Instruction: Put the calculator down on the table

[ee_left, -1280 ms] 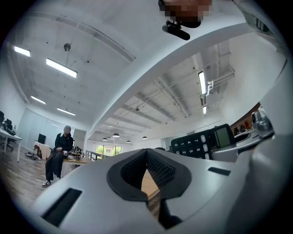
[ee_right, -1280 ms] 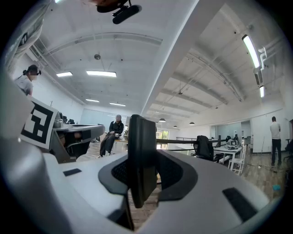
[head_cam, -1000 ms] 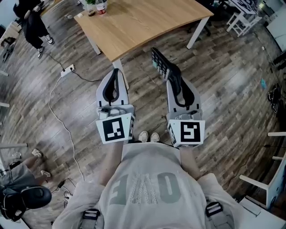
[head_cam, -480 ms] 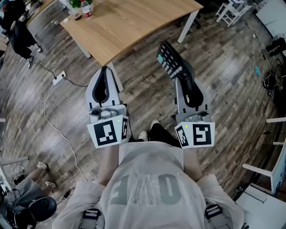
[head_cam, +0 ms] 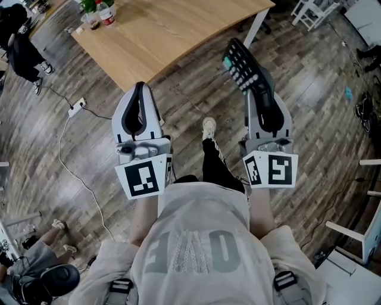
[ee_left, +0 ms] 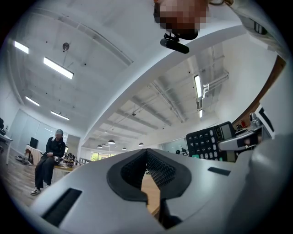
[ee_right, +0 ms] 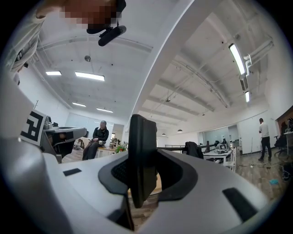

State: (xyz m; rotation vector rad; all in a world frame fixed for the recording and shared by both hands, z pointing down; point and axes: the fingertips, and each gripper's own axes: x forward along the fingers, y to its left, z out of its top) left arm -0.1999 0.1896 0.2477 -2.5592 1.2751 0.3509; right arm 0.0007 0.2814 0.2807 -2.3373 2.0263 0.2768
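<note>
The black calculator [head_cam: 241, 62] sticks out ahead of my right gripper [head_cam: 260, 83], which is shut on its near end; it hangs over the wooden floor, just short of the light wooden table [head_cam: 172, 30]. In the right gripper view the calculator [ee_right: 142, 155] stands edge-on between the pads of the right gripper [ee_right: 143, 180]. My left gripper [head_cam: 140, 88] is shut with nothing in it and points at the table's near edge. In the left gripper view the left gripper [ee_left: 149, 180] shows a sliver of table through its pads, and the calculator [ee_left: 209, 141] appears at the right.
Bottles [head_cam: 106, 12] stand at the table's far left corner. A power strip [head_cam: 77, 107] and its cable lie on the floor at the left. A seated person [head_cam: 21, 44] is at the far left; white chairs [head_cam: 312, 12] stand at the far right.
The person has stepped forward. Both grippers have moved ahead towards the table, the right one carrying the calculator, whose grip has not changed.
</note>
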